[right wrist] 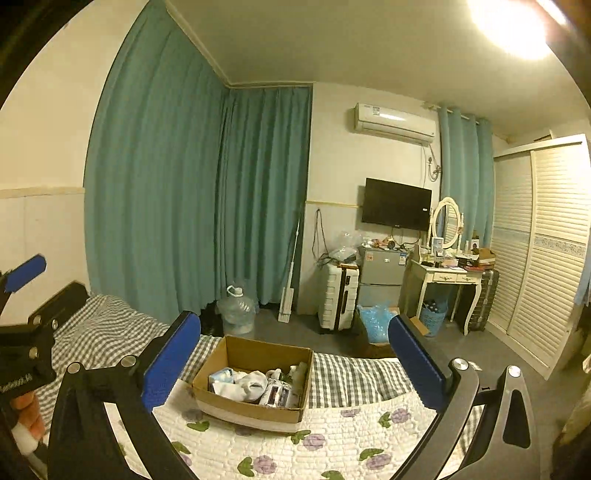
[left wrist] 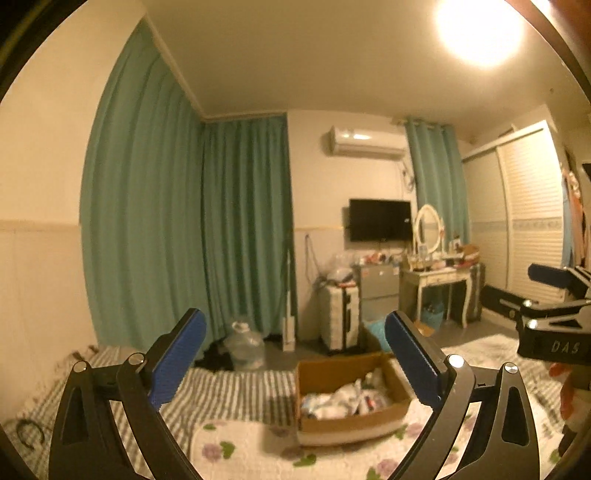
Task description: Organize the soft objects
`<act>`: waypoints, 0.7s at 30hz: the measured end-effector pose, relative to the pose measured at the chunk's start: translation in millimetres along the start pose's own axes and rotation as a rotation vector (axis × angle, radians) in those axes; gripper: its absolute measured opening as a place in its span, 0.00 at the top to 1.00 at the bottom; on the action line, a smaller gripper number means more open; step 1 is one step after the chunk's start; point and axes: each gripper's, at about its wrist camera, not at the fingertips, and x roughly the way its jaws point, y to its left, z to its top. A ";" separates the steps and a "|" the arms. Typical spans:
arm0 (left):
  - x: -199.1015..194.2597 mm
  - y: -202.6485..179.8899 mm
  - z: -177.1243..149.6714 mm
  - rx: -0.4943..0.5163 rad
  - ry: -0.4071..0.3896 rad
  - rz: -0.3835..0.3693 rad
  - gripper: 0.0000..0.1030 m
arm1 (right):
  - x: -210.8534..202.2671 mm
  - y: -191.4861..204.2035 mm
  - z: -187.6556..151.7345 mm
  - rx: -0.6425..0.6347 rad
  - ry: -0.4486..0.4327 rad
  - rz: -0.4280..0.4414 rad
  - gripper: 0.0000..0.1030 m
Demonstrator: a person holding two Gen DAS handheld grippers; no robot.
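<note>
left hand-held gripper (left wrist: pixel 295 363): released, empty | right hand-held gripper (right wrist: pixel 295 360): released, empty | cardboard box (right wrist: pixel 255 408) of socks (right wrist: pixel 251 386) on bed (right wrist: pixel 332 439)

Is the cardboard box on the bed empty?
No, the cardboard box holds white socks and small packets, seen plainly from the right wrist.

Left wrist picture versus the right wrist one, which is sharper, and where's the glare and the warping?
Right wrist view: sharper, the cardboard box and checked sheet read crisply. Left wrist view: softer and more orange, the same box smeared. Both views: the ceiling lamp burns out white at top right, the fisheye bows the teal curtains and walls, and dark corners frame the circle.
</note>
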 end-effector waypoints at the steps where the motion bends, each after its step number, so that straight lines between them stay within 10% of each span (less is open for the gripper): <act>1: 2.1 -2.2 -10.5 0.004 0.008 0.012 0.04 | 4.1 1.8 -10.1 0.007 -0.005 0.012 0.01; 11: 57.9 -7.5 -123.3 0.036 0.159 0.055 0.04 | 76.4 -7.2 -121.1 0.097 0.066 -0.004 0.01; 21: 58.3 -5.0 -128.0 0.009 0.184 0.030 0.04 | 96.6 -3.6 -143.4 0.098 0.144 0.007 0.01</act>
